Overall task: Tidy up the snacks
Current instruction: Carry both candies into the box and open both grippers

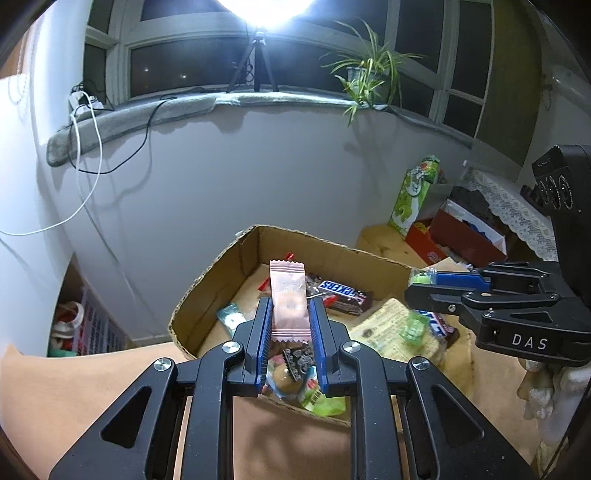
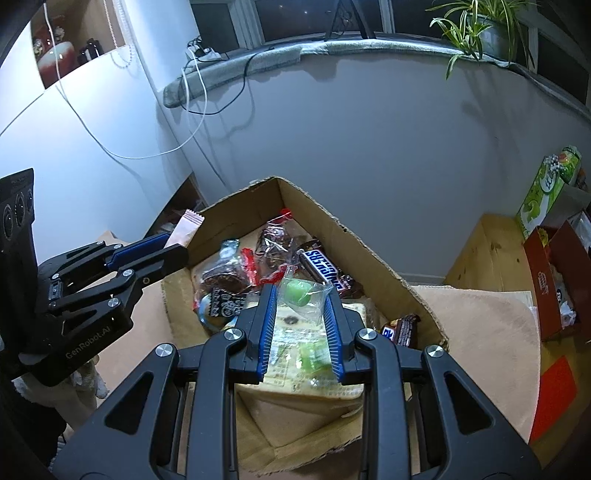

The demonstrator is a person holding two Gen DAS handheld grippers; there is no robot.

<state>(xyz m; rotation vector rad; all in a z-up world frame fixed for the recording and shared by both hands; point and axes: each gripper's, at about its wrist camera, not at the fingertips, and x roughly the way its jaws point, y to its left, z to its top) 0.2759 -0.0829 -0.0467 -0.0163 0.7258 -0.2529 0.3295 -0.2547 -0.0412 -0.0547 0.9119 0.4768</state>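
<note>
Blown-out lamp glare [image 1: 264, 9] above window; room dim, bluish; cable shadows on wall below; strong fisheye edge bending.

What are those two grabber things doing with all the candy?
A person is sorting snacks with a handheld gripper in each hand. The left gripper is shut on a pink wrapped snack, and the right gripper is shut on a green candy in a clear wrapper. Both hang over an open cardboard box that already holds a Snickers bar and other wrapped sweets. Neither snack has been let go yet.
</note>
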